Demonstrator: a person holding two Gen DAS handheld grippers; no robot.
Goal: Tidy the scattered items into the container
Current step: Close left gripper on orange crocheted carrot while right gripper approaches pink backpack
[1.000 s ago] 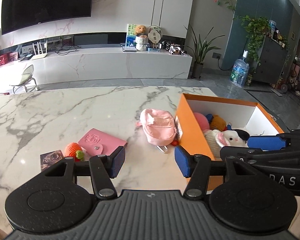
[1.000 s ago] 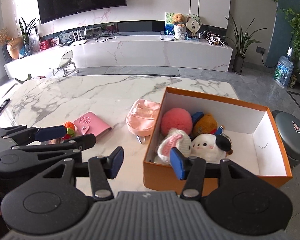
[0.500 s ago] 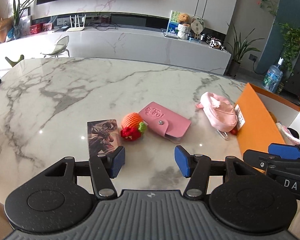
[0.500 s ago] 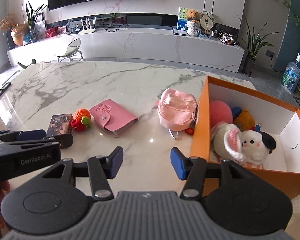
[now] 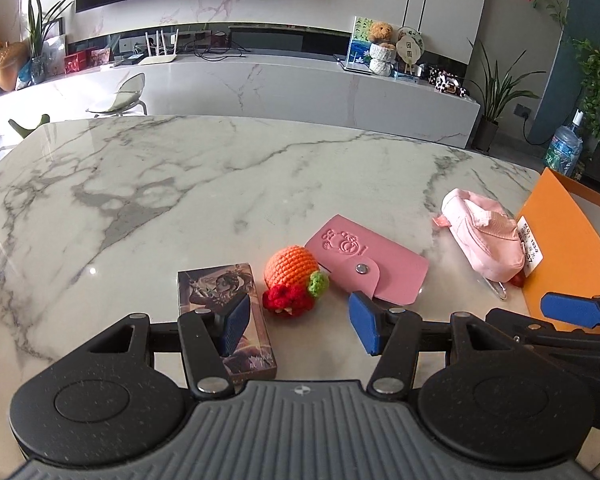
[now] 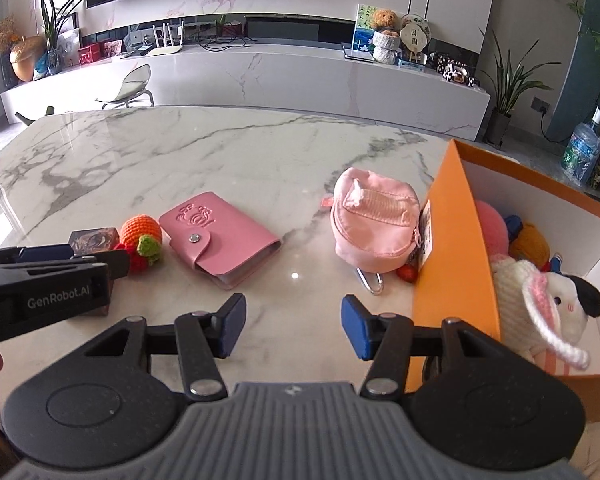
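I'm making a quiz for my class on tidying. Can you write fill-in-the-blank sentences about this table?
1. The box is coloured ____.
2. The crochet fruit lies between the card box and the pink ____.
3. Both tools, left and right, are ____ and hold nothing.
4. The small backpack rests ____ the box.

Answers: orange; wallet; open; against

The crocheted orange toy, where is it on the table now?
The crocheted orange toy lies on the marble table, between the picture card box and the pink card wallet, touching the wallet.
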